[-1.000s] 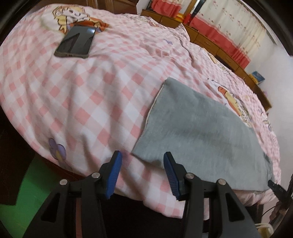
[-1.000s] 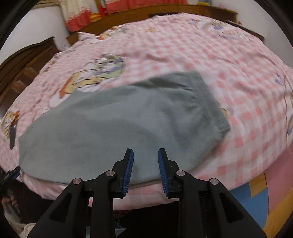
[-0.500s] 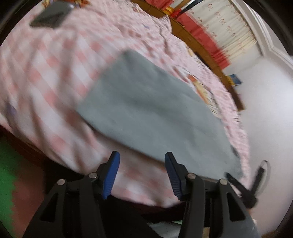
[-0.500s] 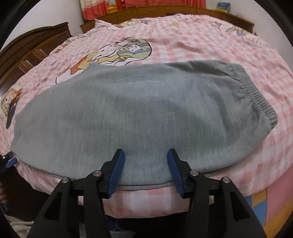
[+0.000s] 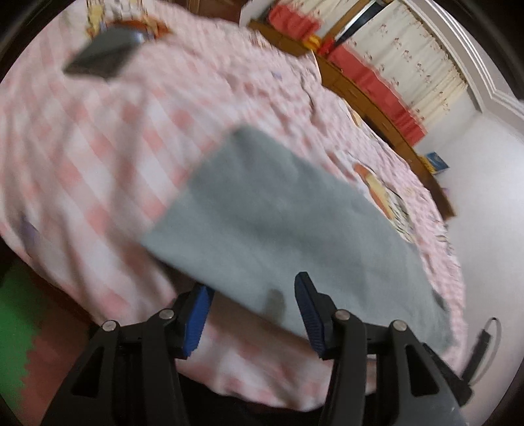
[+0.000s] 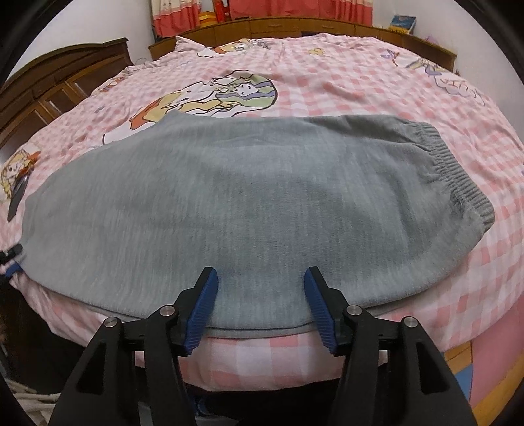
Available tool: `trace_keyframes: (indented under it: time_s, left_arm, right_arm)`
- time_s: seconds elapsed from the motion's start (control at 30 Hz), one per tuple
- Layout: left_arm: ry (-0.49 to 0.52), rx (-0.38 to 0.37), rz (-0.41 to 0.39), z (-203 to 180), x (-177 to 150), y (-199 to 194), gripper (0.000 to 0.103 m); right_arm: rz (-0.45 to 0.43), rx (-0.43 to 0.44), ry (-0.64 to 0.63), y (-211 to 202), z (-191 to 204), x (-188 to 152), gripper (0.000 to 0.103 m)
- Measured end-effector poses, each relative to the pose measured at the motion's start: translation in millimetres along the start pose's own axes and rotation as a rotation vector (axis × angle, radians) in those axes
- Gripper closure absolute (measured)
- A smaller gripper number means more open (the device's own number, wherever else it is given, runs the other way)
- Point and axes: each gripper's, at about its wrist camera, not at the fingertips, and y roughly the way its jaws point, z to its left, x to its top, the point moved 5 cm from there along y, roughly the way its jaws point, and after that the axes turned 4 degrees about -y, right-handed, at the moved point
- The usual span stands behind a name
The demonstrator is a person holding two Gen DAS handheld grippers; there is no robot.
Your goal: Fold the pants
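Grey pants [image 6: 262,196], folded lengthwise, lie flat across the near side of the bed, ribbed waistband [image 6: 458,170] at the right and leg end at the left. My right gripper [image 6: 260,273] hovers over their near edge; its jaws are opening, the cloth lies below them and the pads do not press it. In the blurred left wrist view the pants [image 5: 278,213] run off to the right. My left gripper [image 5: 252,288] stands open just over the near edge by the leg end, gripping nothing.
The bed wears a pink checked sheet [image 6: 360,85] with cartoon prints. A dark phone [image 5: 104,55] lies on it beyond the leg end. Wooden headboard [image 6: 294,26] and wardrobe [image 6: 49,88] stand behind. Green floor mat [image 5: 16,327] lies below the bed's edge.
The right gripper's jaws have spread much wider and it has come lower and closer to the pants' near edge. The left view has swung from bare sheet onto the pants' leg end.
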Motion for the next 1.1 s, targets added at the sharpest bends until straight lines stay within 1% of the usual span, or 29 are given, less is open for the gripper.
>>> trace_keyframes:
  time_s: [0.07, 0.17, 0.23, 0.3, 0.37, 0.4, 0.43, 0.47, 0.5, 0.53, 0.6, 0.73, 0.83, 0.9, 0.93, 1.0, 1.1]
  left_arm:
    - [-0.007, 0.002, 0.017, 3.6, 2.7, 4.1, 0.049]
    - [-0.058, -0.013, 0.041, 9.2, 2.9, 12.5, 0.047]
    - [-0.069, -0.012, 0.037, 10.6, 1.2, 14.6, 0.042]
    - [-0.063, 0.002, 0.015, 3.9, 0.0, 18.8, 0.037]
    - [-0.031, 0.031, -0.004, -3.8, 0.6, 24.2, 0.036]
    - [-0.012, 0.056, -0.011, -7.8, -0.7, 24.4, 0.040]
    - [0.015, 0.096, -0.024, -11.9, -0.2, 23.8, 0.058]
    - [0.038, 0.126, -0.035, -13.7, 0.9, 23.6, 0.069]
    - [0.059, 0.137, -0.043, -15.3, 2.3, 22.6, 0.084]
    - [0.082, 0.128, -0.047, -16.7, 2.2, 19.4, 0.089]
    - [0.090, 0.091, -0.052, -20.5, 3.1, 13.4, 0.094]
    - [0.137, 0.039, -0.076, -39.4, 12.0, -4.9, 0.097]
    - [0.215, -0.020, -0.113, -72.5, 19.6, -25.6, 0.097]
    - [0.268, -0.057, -0.126, -95.5, 21.7, -35.6, 0.097]
    - [0.307, -0.084, -0.127, -113.0, 22.1, -40.1, 0.097]
    - [0.345, -0.128, -0.114, -134.6, 21.0, -43.0, 0.097]
    - [0.402, -0.211, -0.078, -173.0, 12.7, -39.4, 0.097]
  right_arm:
    - [-0.006, -0.013, -0.013, 0.1, 2.5, -1.1, 0.044]
    - [-0.009, -0.014, -0.013, 0.0, 3.2, -1.6, 0.043]
    - [-0.012, -0.012, -0.007, 0.1, 3.3, -1.8, 0.043]
    - [-0.018, -0.015, -0.004, 0.8, 4.3, -2.3, 0.042]
    - [-0.023, -0.019, -0.001, 1.0, 4.4, -2.0, 0.042]
    - [-0.025, -0.019, 0.001, 0.9, 3.9, -1.9, 0.042]
    - [-0.025, -0.018, 0.001, 1.0, 3.1, -1.6, 0.042]
    - [-0.026, -0.016, 0.001, 0.9, 2.6, -1.3, 0.042]
    - [-0.026, -0.014, 0.003, 1.0, 2.0, -1.2, 0.042]
    - [-0.027, -0.013, 0.005, 0.8, 2.0, -1.3, 0.042]
    - [-0.028, -0.015, 0.004, 0.6, 1.7, -1.2, 0.042]
    - [-0.028, -0.006, 0.017, -0.2, 0.4, -0.8, 0.042]
    - [-0.020, 0.012, 0.044, -4.1, -1.8, 1.4, 0.042]
    - [-0.012, 0.038, 0.071, -9.5, -3.4, 4.0, 0.043]
    - [-0.012, 0.060, 0.089, -12.5, -3.9, 5.4, 0.043]
    - [-0.022, 0.103, 0.119, -20.7, -5.2, 8.7, 0.045]
    - [-0.061, 0.111, 0.106, -34.7, -4.3, 13.3, 0.045]
